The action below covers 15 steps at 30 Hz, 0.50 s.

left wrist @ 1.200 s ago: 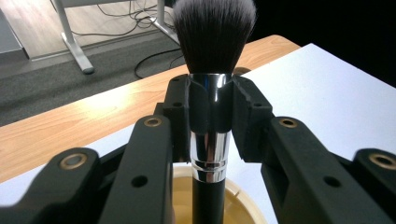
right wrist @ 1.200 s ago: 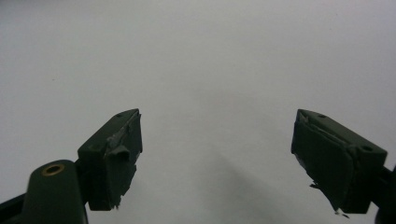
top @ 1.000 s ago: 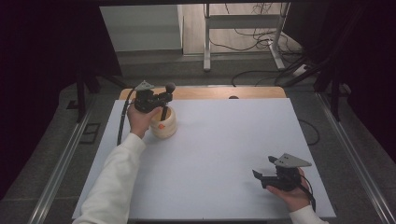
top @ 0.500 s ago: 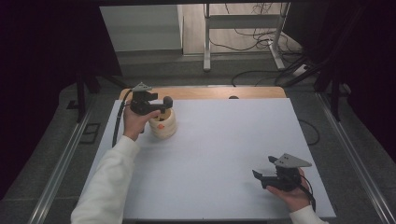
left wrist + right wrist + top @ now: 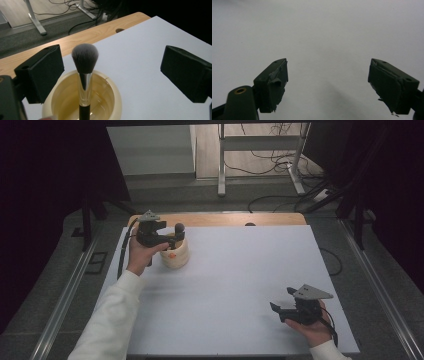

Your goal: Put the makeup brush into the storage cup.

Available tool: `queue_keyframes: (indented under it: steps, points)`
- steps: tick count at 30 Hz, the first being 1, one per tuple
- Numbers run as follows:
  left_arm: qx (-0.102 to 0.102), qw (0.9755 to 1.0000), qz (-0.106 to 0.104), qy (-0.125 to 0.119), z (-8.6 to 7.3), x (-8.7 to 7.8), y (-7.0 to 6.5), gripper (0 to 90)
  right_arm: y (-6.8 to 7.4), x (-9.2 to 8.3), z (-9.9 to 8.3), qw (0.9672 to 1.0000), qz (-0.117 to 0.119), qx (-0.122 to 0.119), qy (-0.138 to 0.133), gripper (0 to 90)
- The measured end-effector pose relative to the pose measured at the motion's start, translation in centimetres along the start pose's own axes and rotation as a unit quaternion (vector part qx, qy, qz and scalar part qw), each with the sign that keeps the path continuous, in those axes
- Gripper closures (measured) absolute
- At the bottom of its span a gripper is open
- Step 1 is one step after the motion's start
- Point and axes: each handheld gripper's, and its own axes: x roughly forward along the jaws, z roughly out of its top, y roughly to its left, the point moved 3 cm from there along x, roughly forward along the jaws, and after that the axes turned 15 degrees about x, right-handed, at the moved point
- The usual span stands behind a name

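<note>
White sleeves, black two-jaw grippers.

Long white sleeves on both forearms. Left gripper (image 5: 172,236) and right gripper (image 5: 280,306) matt black, grey three-cornered plate on top, black cable trailing; blocky pads, brass-ringed screw hole on the right one.

In your left gripper view, the frame's bottom edge is cutting off the brush (image 5: 84,75) handle and the near rim of the cream cup (image 5: 110,92), so you are not seeing where the brush is resting. From the high view, your left gripper (image 5: 159,234) is hiding part of the cup, and the orange mark on its wall is staying too small to read.
</note>
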Motion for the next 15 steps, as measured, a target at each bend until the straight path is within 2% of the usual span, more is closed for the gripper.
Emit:
queue_keyframes:
  steps: [4, 10, 15]
  points:
    - [-0.002, 1.0, -0.003, 0.0, -0.21, -0.28, 0.06, 4.7, -0.14, 0.05, 0.0, 1.0, 0.001, 0.006, 0.0, 17.1]
    - [0.002, 1.0, 0.005, 0.001, -0.38, -0.45, -0.17, 4.7, -0.17, 0.03, 0.02, 1.0, 0.004, 0.003, -0.001, 17.1]
    - [0.004, 0.9999, 0.002, 0.01, -0.46, -0.52, -0.4, 4.7, -0.2, -0.05, 0.08, 1.0, 0.004, 0.003, -0.002, 17.2]
